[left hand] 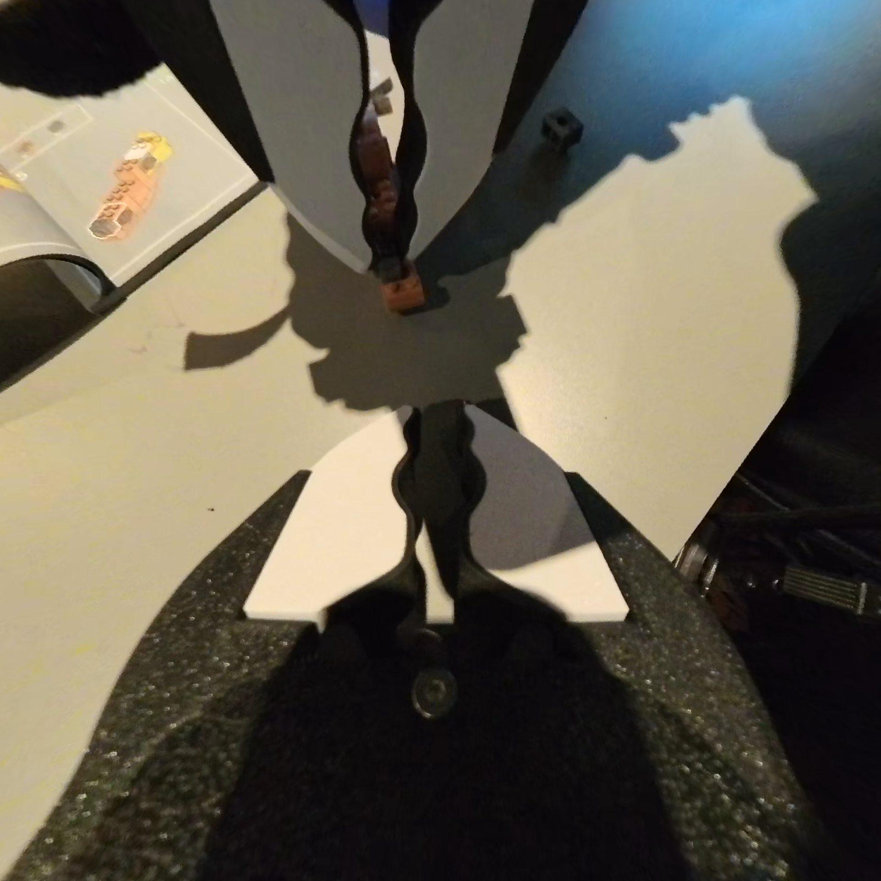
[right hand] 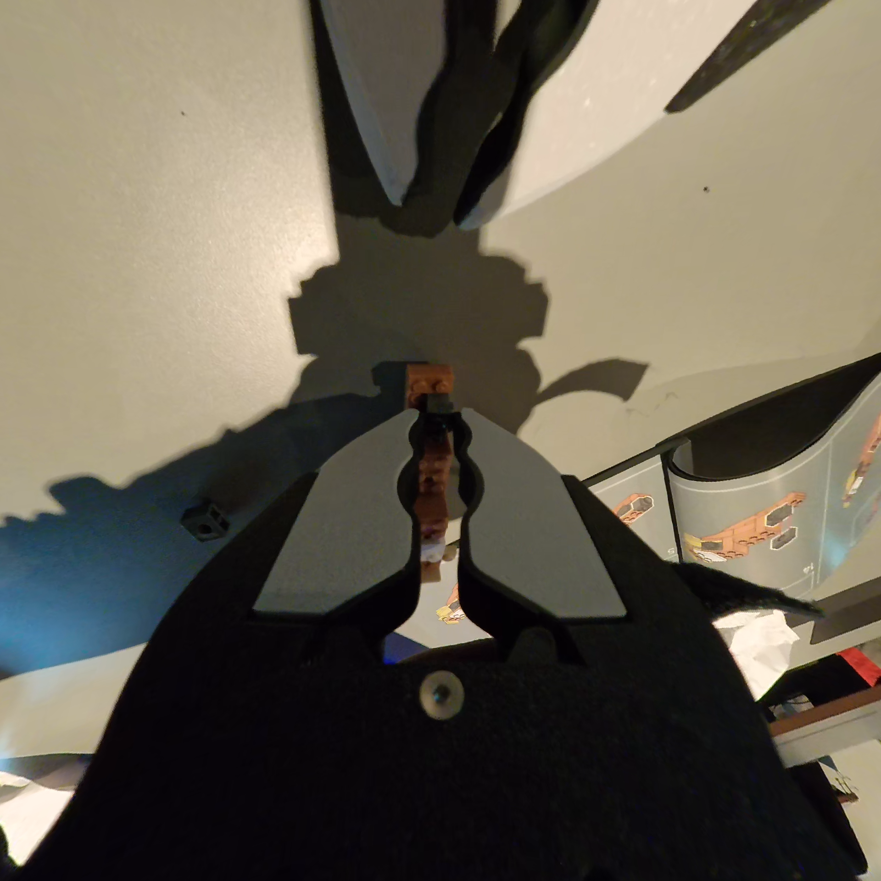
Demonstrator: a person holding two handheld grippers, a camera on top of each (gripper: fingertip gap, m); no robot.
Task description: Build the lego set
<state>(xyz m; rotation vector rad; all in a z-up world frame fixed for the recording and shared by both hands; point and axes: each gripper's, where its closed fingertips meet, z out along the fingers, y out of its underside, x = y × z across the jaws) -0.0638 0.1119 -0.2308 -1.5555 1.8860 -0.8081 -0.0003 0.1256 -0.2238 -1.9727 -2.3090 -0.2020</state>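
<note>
My right gripper (right hand: 436, 414) is shut on a brown lego assembly (right hand: 431, 481) that lies lengthwise between its pads. The assembly's brown end brick (right hand: 429, 381) and a small black piece (right hand: 438, 403) stick out past the fingertips, close to the pale table. In the left wrist view the right gripper (left hand: 388, 262) comes in from the top with the brown end brick (left hand: 403, 291) at its tip. My left gripper (left hand: 438, 410) faces it, shut and holding nothing that I can see, a short way from the brick. It also shows at the top of the right wrist view (right hand: 429, 214).
A loose black brick (left hand: 562, 131) lies on the table in shadow, also in the right wrist view (right hand: 206, 519). An open instruction booklet (left hand: 119, 190) lies to the side (right hand: 715, 515). The table edge (left hand: 715, 524) drops off to dark clutter. The left gripper's tips are roughly 7 cm from the right gripper's.
</note>
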